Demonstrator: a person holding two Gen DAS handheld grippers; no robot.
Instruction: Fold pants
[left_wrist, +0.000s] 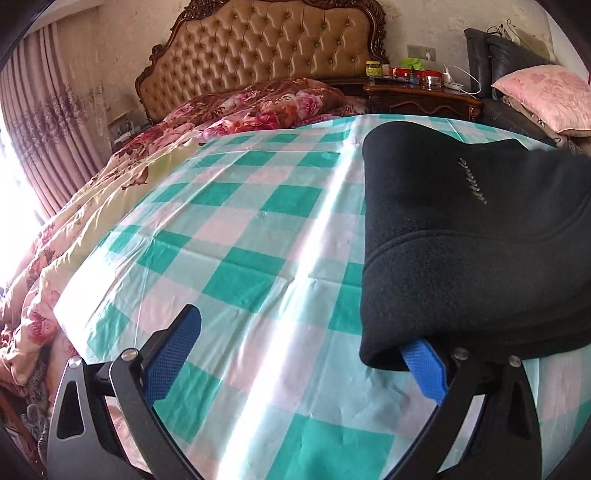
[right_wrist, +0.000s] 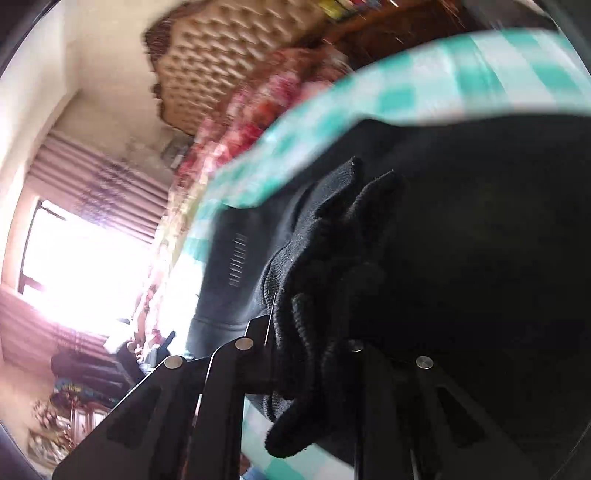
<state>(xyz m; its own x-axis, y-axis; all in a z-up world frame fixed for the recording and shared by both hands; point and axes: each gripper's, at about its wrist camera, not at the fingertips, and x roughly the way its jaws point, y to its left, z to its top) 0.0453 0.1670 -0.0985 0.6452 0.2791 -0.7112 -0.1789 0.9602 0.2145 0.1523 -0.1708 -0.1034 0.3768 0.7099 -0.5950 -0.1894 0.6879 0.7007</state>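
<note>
The black pants (left_wrist: 461, 240) lie folded on the right side of the green-and-white checked sheet (left_wrist: 240, 229), with pale lettering on top. My left gripper (left_wrist: 301, 354) stands wide open just in front of them. Its left blue pad (left_wrist: 177, 354) is over bare sheet, and the pants' near edge drapes over the tip of its right blue pad (left_wrist: 424, 373). In the blurred, tilted right wrist view, my right gripper (right_wrist: 317, 332) is shut on a bunched fold of the black pants (right_wrist: 461, 258). That fabric hides its fingertips.
A floral quilt (left_wrist: 110, 206) is heaped along the left and far side of the bed, below the tufted headboard (left_wrist: 266, 51). A cluttered nightstand (left_wrist: 424, 92) and a pink pillow (left_wrist: 546, 96) stand at the far right. Curtains (left_wrist: 44, 133) hang at the left.
</note>
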